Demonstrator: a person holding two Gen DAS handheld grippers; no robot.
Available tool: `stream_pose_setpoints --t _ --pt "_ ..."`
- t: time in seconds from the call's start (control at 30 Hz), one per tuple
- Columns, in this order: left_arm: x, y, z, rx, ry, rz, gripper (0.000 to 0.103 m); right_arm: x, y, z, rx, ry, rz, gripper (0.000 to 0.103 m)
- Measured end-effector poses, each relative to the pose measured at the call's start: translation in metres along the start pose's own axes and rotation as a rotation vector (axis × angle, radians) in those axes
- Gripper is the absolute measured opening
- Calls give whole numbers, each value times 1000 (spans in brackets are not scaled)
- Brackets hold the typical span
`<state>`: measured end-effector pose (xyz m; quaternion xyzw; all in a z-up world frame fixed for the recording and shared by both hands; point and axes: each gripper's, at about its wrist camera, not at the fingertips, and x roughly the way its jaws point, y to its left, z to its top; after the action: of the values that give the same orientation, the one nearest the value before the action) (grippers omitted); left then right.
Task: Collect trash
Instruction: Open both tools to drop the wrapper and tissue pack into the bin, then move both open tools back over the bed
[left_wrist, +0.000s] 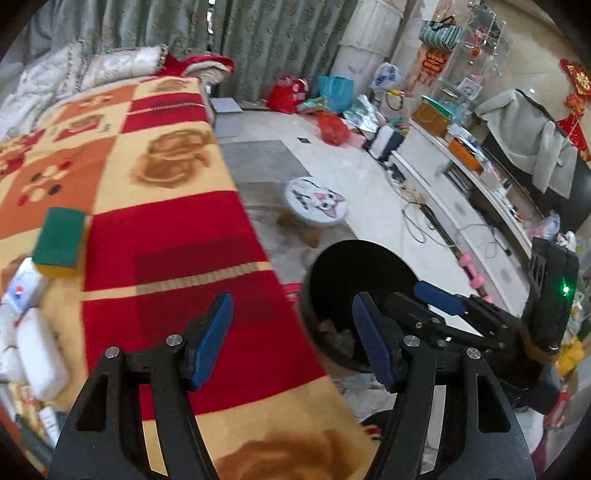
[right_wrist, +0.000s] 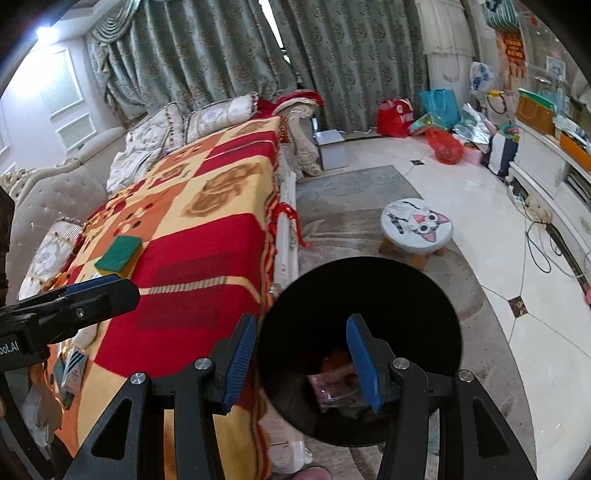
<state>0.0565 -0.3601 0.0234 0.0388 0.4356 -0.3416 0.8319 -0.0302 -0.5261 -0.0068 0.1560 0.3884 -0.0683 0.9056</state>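
A black round trash bin (right_wrist: 406, 295) stands on the floor beside the blanket-covered table (right_wrist: 207, 258); wrappers (right_wrist: 334, 384) lie inside it. My right gripper (right_wrist: 301, 356) is open and empty above the bin's near rim. My left gripper (left_wrist: 291, 332) is open and empty over the table's right edge, next to the bin (left_wrist: 354, 266). The right gripper also shows in the left wrist view (left_wrist: 443, 299). A green and yellow sponge (left_wrist: 59, 242) lies on the blanket, also in the right wrist view (right_wrist: 119, 254). White packets (left_wrist: 33, 332) lie at the table's left edge.
A small cat-face stool (right_wrist: 417, 225) stands on the floor beyond the bin. Bags (right_wrist: 443, 144) are piled by the curtain. A white TV cabinet (left_wrist: 461, 206) with cables runs along the right. Cushions (right_wrist: 218, 114) lie at the far end.
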Motion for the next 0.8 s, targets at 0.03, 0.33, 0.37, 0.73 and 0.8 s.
stream_pose_setpoints --t 0.03,0.33,0.37,0.73,0.8 --pt "-4 4 -2 -2 -5 11 66 0 4 0 -4 0 5 49" --pt "-42 47 -20 -29 -60 141 66 5 56 -2 -56 7 63 50" --pt "-45 50 -21 -33 -64 151 66 6 62 -2 -61 8 71 50" --pt "-83 101 -43 -63 -93 257 66 18 133 -6 -140 39 165 58" --pt "-93 113 -47 -80 -90 259 66 20 148 -8 -162 47 183 58"
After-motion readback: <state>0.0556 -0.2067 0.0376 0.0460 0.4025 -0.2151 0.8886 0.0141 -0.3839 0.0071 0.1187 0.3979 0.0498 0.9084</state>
